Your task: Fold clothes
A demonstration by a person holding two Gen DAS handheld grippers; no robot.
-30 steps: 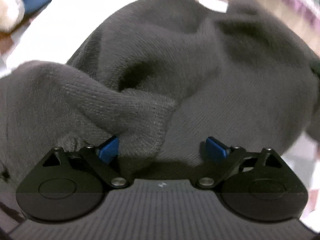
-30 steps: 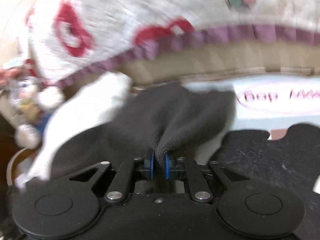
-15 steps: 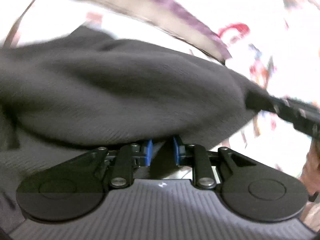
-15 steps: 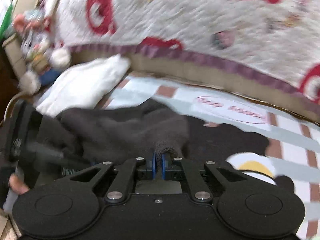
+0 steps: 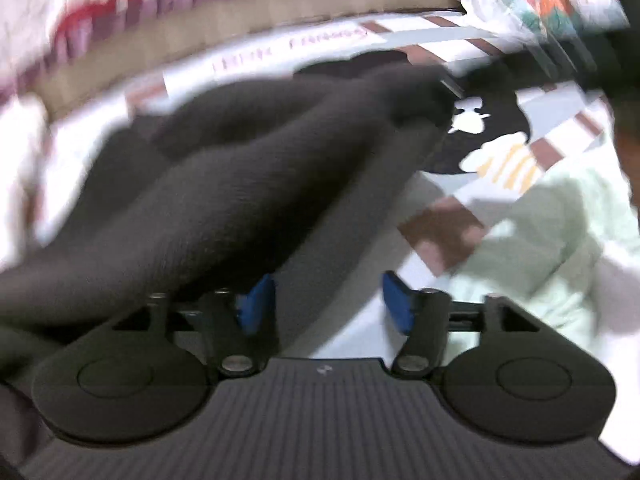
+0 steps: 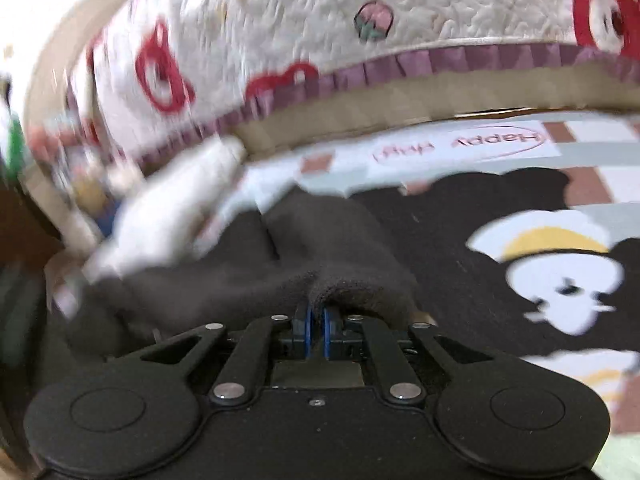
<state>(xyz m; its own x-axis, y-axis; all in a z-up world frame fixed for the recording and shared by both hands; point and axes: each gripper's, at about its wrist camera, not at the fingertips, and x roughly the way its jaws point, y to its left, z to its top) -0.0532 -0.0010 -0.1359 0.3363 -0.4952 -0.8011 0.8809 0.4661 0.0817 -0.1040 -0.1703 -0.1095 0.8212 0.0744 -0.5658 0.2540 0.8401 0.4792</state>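
The left hand-held gripper (image 5: 328,304) is spread wide, gripping nothing; the dark grey knitted garment (image 5: 224,184) is draped over its left finger. The right hand-held gripper (image 6: 316,330) is clamped narrowly on the garment's edge above a patterned play mat (image 6: 560,280).

A printed mat (image 6: 500,152) covers the floor, showing brown and grey-green checks, a black cartoon figure (image 6: 500,248) and a pink oval containing lettering (image 6: 460,145). At 12 o'clock of the mat stands a bed, its beige base (image 6: 400,108) topped by a cream quilt (image 6: 320,20) with red motifs and a purple frill (image 6: 440,62). A white pillow (image 6: 168,216) lies at 9 o'clock. In the left wrist view, pale green cloth (image 5: 552,224) lies at 3 o'clock.
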